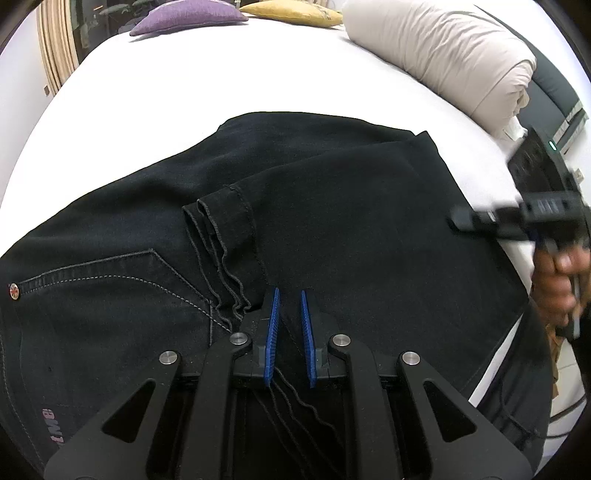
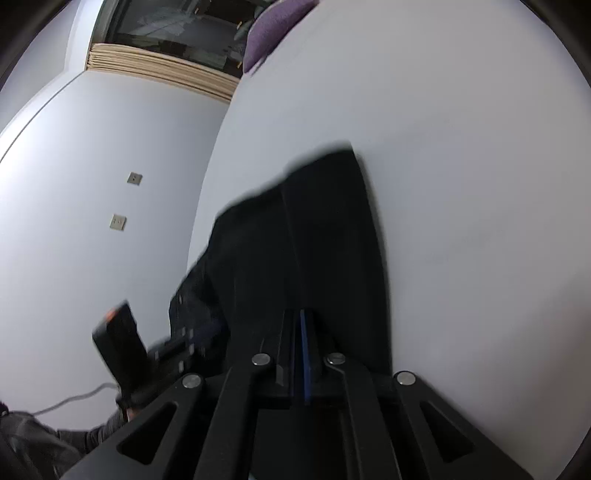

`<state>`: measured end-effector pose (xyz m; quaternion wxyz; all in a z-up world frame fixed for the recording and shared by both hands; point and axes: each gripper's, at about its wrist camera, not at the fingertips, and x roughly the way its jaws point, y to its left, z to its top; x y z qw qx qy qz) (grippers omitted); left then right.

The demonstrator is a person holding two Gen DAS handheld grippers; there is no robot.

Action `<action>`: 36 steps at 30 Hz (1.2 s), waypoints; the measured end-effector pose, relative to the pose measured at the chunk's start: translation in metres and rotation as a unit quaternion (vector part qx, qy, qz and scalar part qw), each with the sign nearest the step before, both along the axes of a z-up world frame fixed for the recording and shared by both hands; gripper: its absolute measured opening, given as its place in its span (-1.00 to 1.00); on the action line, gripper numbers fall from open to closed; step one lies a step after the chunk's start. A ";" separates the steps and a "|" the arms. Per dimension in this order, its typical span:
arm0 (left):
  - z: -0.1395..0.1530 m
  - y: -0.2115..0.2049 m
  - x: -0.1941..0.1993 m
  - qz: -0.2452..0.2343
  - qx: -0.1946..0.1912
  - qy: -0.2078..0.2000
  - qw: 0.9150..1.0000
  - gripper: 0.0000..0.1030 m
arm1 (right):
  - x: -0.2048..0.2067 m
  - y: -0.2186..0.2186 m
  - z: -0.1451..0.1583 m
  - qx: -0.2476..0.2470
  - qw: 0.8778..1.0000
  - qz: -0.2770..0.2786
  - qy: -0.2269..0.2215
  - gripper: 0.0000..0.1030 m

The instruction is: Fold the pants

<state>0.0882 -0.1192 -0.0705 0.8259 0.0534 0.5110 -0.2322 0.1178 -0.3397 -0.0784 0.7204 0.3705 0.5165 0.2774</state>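
Black jeans [image 1: 332,192] lie folded over on a white bed [image 1: 184,92], back pocket at the left and leg hems [image 1: 218,236] bunched in the middle. My left gripper [image 1: 289,291] is shut on the hem layers, whose wavy edges run between its blue pads. My right gripper [image 1: 456,221], held by a hand [image 1: 557,280], reaches in from the right onto the jeans' right edge. In the right wrist view the right gripper [image 2: 301,314] has its pads together on a fold of the dark cloth [image 2: 325,229]; the picture is blurred.
A rolled beige duvet [image 1: 443,55] lies at the bed's far right. A purple cushion [image 1: 188,16] and a yellow one [image 1: 291,11] sit at the far end. A white wall with sockets [image 2: 118,221] runs along the bed's left side.
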 end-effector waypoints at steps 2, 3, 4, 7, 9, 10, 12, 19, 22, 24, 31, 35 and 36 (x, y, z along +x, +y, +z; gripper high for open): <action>0.000 -0.001 -0.002 0.001 0.000 -0.001 1.000 -0.77 | -0.023 -0.002 -0.001 0.008 1.000 0.000 0.005 -0.94; 0.001 0.006 -0.004 0.001 -0.001 -0.001 1.000 -0.77 | -0.033 -0.004 0.000 0.011 1.000 0.002 0.004 -0.93; 0.001 0.005 -0.005 0.001 -0.001 -0.001 1.000 -0.77 | -0.043 -0.006 -0.001 0.013 1.000 -0.001 0.006 -0.93; 0.001 0.009 -0.007 0.002 -0.004 -0.001 1.000 -0.77 | -0.067 -0.009 -0.002 0.018 1.000 -0.010 0.012 -0.93; 0.002 0.013 -0.004 0.003 -0.006 0.000 1.000 -0.77 | -0.080 -0.012 -0.002 0.018 1.000 -0.012 0.016 -0.94; 0.000 0.013 -0.001 0.003 -0.007 0.000 1.000 -0.77 | -0.086 -0.013 -0.003 0.017 1.000 -0.014 0.018 -0.94; -0.002 0.013 0.001 0.003 -0.009 0.000 1.000 -0.77 | -0.093 -0.016 -0.006 0.022 0.999 -0.026 0.021 -0.98; 0.001 0.022 -0.001 0.006 -0.033 0.004 0.999 -0.77 | -0.105 -0.013 0.011 -0.022 0.999 -0.033 0.018 -0.96; 0.015 0.043 -0.011 0.032 -0.061 0.007 0.998 -0.77 | -0.115 -0.008 0.044 -0.040 0.999 -0.018 -0.020 -0.47; 0.028 0.066 -0.026 0.050 -0.087 -0.009 0.995 -0.76 | -0.110 0.006 0.068 -0.019 0.998 -0.007 -0.058 -0.46; 0.049 0.184 -0.083 0.173 -0.167 -0.007 0.971 -0.66 | -0.049 0.115 0.080 0.029 0.990 0.102 -0.095 -0.31; 0.031 0.248 -0.115 0.274 -0.223 0.021 0.935 0.54 | -0.013 0.153 0.046 0.055 0.992 0.104 -0.042 -0.16; 0.028 0.259 -0.119 0.294 -0.239 0.021 0.925 0.54 | -0.008 0.156 0.037 0.041 0.993 0.103 -0.030 -0.06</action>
